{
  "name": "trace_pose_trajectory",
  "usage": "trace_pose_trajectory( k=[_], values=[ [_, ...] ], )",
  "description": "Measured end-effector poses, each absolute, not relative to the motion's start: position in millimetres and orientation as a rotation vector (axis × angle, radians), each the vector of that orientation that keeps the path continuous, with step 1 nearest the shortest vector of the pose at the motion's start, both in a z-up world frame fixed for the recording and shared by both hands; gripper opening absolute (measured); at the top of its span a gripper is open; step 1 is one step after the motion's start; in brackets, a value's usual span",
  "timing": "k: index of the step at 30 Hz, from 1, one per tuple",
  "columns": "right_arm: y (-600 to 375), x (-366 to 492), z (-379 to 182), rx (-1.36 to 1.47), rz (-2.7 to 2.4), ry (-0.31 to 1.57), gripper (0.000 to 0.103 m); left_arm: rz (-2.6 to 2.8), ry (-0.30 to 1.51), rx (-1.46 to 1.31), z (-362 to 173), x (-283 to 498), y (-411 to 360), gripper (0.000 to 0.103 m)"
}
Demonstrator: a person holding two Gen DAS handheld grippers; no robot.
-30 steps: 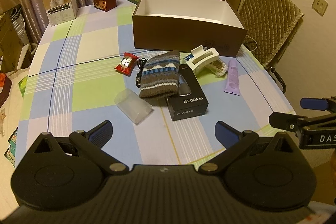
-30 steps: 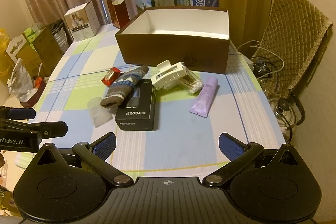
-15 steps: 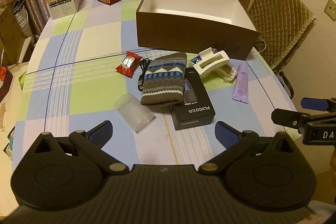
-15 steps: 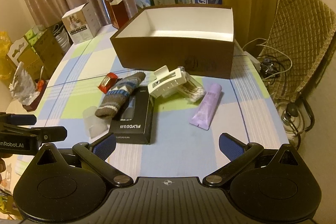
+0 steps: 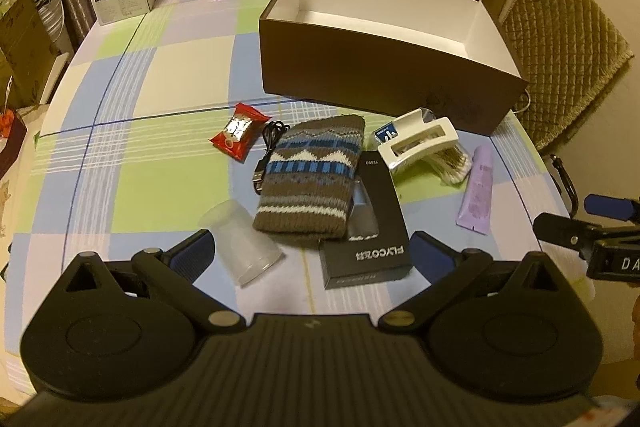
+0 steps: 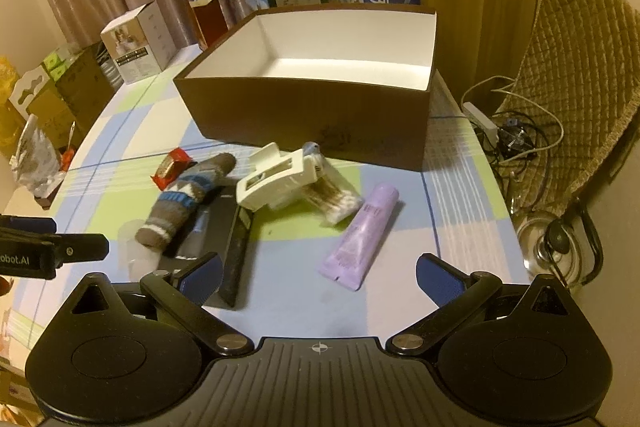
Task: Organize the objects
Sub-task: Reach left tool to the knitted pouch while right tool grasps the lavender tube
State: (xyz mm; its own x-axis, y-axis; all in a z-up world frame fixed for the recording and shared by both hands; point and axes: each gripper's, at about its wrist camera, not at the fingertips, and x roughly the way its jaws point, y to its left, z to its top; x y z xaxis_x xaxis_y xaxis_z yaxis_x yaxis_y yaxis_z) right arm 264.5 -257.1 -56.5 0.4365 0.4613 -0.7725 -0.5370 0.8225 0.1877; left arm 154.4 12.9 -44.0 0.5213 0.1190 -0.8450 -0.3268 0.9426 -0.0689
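Box [image 5: 372, 63] at 12 o'clock on bench [image 5: 160, 75], empty; sock [image 5: 310, 175], tube [image 6: 362, 233], clip [image 6: 276, 179], cup [image 5: 240, 241] all outside. Left gripper [image 5: 312, 259] and right gripper [image 6: 320, 277] fingers released, nothing held. Task unstarted

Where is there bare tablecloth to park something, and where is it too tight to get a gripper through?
Free: the wide stretch left of the brown box and red snack packet, and the strip beyond the purple tube. The box itself is empty. Crowded: knit sock, black carton, white clip and cotton swabs overlap.
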Motion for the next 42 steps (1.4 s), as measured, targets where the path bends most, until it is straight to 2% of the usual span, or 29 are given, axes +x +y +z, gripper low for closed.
trace_pose_trajectory(
  k=[4,6,12,24,32,42],
  values=[
    [-260.6,284.2,-72.0,-0.093,0.634,0.958,0.082,0.313,0.999,-0.241,-52.8,167.3,11.8,0.102],
    [-263.8,296.3,-82.4,-0.078,0.632,0.979,0.07,0.339,1.003,-0.248,-57.2,172.4,12.4,0.102],
    [-269.5,330.5,-107.1,-0.016,0.609,1.026,0.048,0.427,1.012,-0.276,-68.1,183.0,19.0,0.102],
    [-256.5,368.6,-141.1,0.044,0.563,1.083,0.032,0.517,1.044,-0.3,-79.9,190.7,29.5,0.102],
    [-252.9,375.7,-154.7,0.084,0.549,1.099,0.03,0.485,1.069,-0.281,-86.1,199.4,39.9,0.102],
    [-264.2,365.9,-148.8,-0.017,0.516,1.136,0.026,0.294,1.104,-0.22,-104.2,229.6,49.5,0.102]
  ],
)
